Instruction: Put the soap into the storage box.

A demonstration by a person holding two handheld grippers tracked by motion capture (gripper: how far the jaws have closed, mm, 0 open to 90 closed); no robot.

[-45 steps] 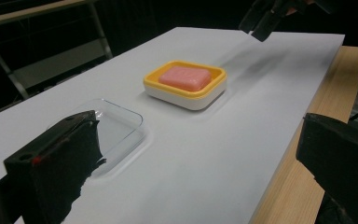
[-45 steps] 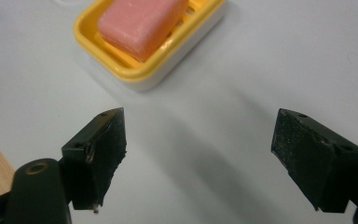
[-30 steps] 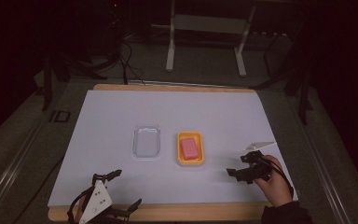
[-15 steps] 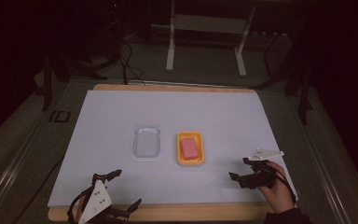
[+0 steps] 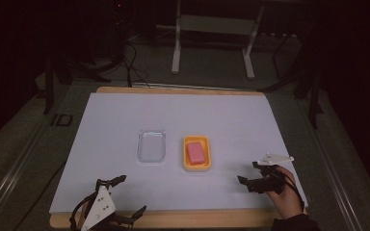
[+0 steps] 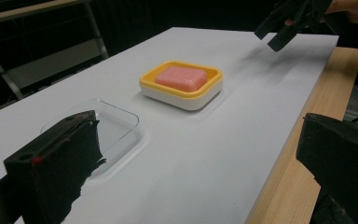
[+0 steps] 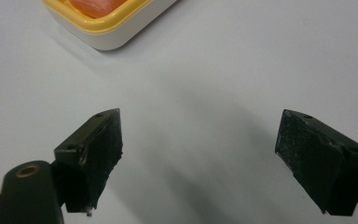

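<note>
A pink soap bar [image 5: 196, 152] lies in a yellow dish [image 5: 196, 166] near the middle of the white table [image 5: 125, 110], with a clear lid [image 5: 151, 145] lying flat just to its left — apart, not touching. The right gripper [image 5: 248, 173] hovers near the table's right front, aimed toward the dish; its jaws have just been opening and now stand wide apart with nothing between them, probably readied for the dish or the soap. The left gripper [image 5: 131, 195] rests at the near left edge, jaws apart and empty — seemingly parked, waiting.
</note>
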